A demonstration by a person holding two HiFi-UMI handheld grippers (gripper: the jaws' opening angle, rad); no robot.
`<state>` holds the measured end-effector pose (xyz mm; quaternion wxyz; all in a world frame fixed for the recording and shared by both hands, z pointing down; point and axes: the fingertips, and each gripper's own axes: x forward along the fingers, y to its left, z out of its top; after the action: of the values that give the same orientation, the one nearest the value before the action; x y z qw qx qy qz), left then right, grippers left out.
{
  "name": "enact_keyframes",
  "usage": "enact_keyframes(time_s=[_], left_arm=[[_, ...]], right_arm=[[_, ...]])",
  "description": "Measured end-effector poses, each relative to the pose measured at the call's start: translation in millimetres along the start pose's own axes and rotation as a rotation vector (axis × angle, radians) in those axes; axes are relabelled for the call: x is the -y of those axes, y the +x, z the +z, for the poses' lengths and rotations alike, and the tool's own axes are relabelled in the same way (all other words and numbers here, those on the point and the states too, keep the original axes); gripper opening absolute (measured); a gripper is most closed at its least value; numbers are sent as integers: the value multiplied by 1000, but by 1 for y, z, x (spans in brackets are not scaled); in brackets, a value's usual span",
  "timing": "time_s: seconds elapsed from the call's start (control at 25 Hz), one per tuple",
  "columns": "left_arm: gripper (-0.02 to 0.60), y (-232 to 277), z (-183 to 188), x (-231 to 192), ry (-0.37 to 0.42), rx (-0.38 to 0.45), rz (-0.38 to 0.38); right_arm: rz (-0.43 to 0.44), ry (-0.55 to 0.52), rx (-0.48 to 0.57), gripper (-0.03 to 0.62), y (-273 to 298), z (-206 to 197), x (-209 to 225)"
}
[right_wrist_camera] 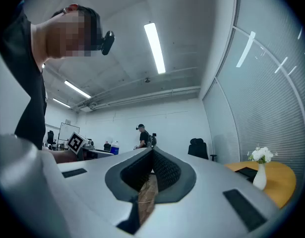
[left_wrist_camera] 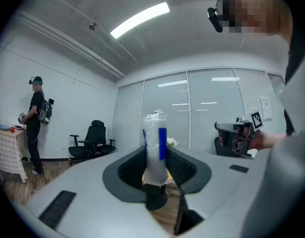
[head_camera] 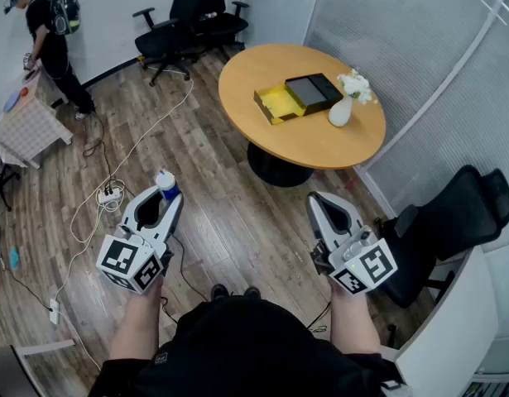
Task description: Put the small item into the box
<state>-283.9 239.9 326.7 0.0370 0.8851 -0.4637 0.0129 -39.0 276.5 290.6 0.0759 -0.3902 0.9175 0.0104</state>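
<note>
Wood flooring runs under a round table point(head_camera: 237, 98) that carries an open yellow box point(head_camera: 275, 106) near its middle and a vase point(head_camera: 340, 111) toward its right edge. Well short of the table, the left gripper point(head_camera: 168, 195) clamps an upright white-and-blue bottle point(head_camera: 165, 180) between wide-set jaws. The right gripper point(head_camera: 314, 198) is closed and empty.

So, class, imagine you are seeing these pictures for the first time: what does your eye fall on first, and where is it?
The left gripper stands out, clamped on a small white and blue item above the wooden floor. Ahead, a round wooden table carries an open yellow box and a white vase of flowers. The right gripper is shut and empty.
</note>
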Motion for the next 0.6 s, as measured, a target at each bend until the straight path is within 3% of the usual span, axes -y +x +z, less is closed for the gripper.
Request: enact_keyframes(time_s=[0.6], left_arm=[[132,11,1,41,13,-18,1]], right_arm=[[16,17,25,35,-31,5,17]])
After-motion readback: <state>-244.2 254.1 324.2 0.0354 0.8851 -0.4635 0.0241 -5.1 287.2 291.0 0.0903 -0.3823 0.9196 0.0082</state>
